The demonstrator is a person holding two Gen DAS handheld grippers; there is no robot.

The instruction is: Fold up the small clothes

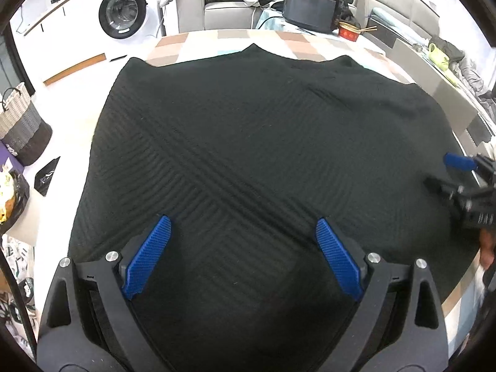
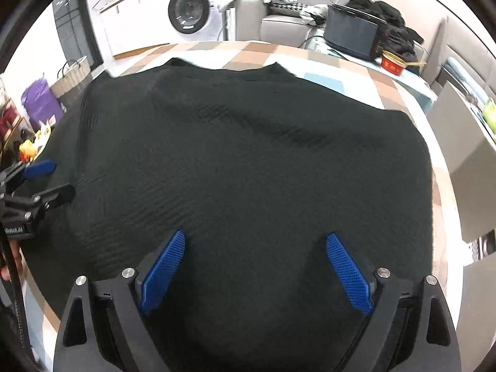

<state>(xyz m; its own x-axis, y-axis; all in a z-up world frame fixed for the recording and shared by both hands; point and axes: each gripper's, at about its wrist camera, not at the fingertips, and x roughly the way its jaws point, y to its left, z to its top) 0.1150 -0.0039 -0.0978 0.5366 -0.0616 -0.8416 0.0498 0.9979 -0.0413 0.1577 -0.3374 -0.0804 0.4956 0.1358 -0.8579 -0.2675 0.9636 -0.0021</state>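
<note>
Black garment (image 1: 248,142) flat on table; left hand-held gripper (image 1: 243,228) and right hand-held gripper (image 2: 255,241) above it, jaws spread, empty

The black garment (image 1: 248,142) is a matt knitted cloth, ribbed in fine raised lines that run in crossing diagonal bands; it gives no shine anywhere. It covers most of the tabletop (image 1: 297,43), whose far edge shows a smooth checked covering in tan, white and pale blue, probably cloth, though the view is too soft to be sure. The left tongs (image 1: 243,221) carry blue plastic pads (image 1: 148,260) with a fine rough grid texture, set in matt black plastic frames with bright, polished metal screw heads. The right tongs (image 2: 255,235) look the same: textured blue pads (image 2: 348,274), dull black plastic, shiny metal fasteners.
</note>
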